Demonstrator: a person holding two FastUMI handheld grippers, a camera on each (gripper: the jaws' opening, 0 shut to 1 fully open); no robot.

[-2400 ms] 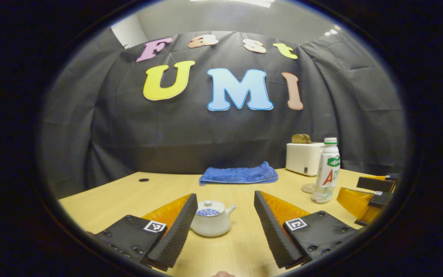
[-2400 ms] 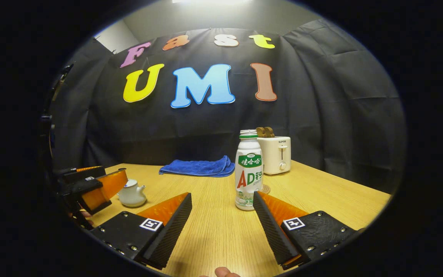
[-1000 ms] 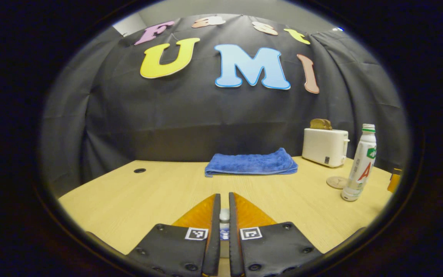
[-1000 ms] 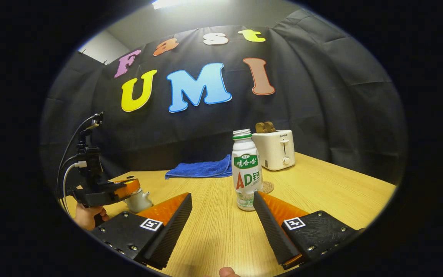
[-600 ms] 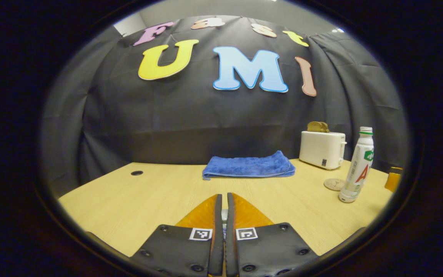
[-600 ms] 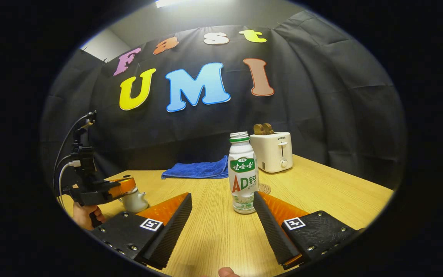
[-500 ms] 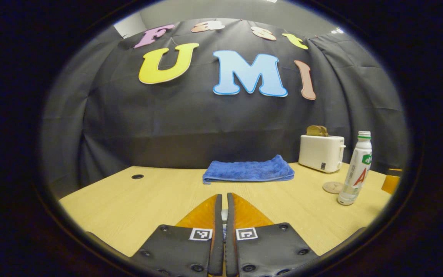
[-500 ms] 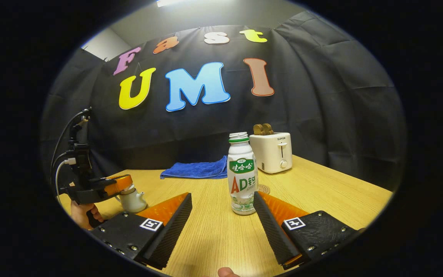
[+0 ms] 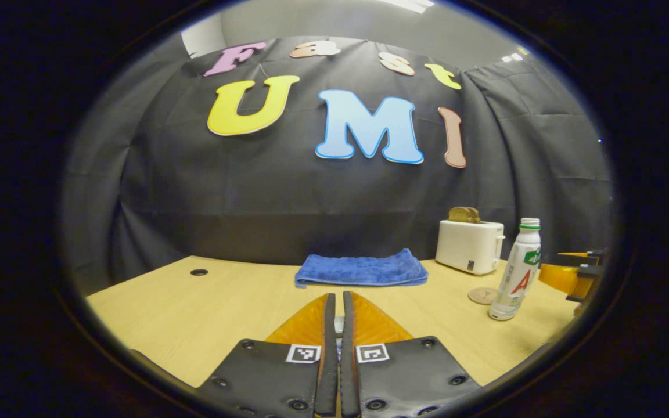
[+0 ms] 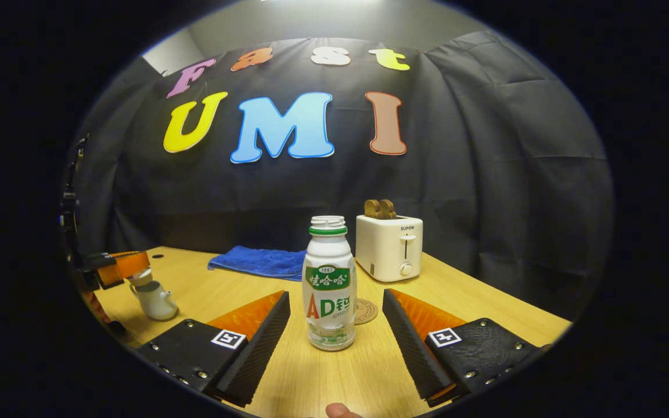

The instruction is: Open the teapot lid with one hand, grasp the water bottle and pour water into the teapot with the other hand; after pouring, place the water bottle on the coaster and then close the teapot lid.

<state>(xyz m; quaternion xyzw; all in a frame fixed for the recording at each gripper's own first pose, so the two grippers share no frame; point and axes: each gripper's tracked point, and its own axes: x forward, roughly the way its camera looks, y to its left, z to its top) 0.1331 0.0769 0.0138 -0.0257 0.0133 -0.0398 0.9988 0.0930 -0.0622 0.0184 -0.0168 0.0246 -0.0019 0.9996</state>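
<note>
White teapot sits far left on the table, its lid pinched in my left gripper, nearly closed. My right gripper gapes wide, empty, straddling the water bottle beside the coaster, ready for grasping.

Left gripper: fingers closed to a narrow slit, nearly parallel, pointing forward and level in the left gripper view. A small pale object is pinched in the slit; identity not resolvable there. In the right gripper view this gripper sits at far left, held level, tips closed.

Right gripper: fingers spread wide, pointing forward, low and level. Nothing touches either finger. A fingertip of the holding hand shows at the bottom edge. In the left gripper view the right gripper appears at far right.
</note>
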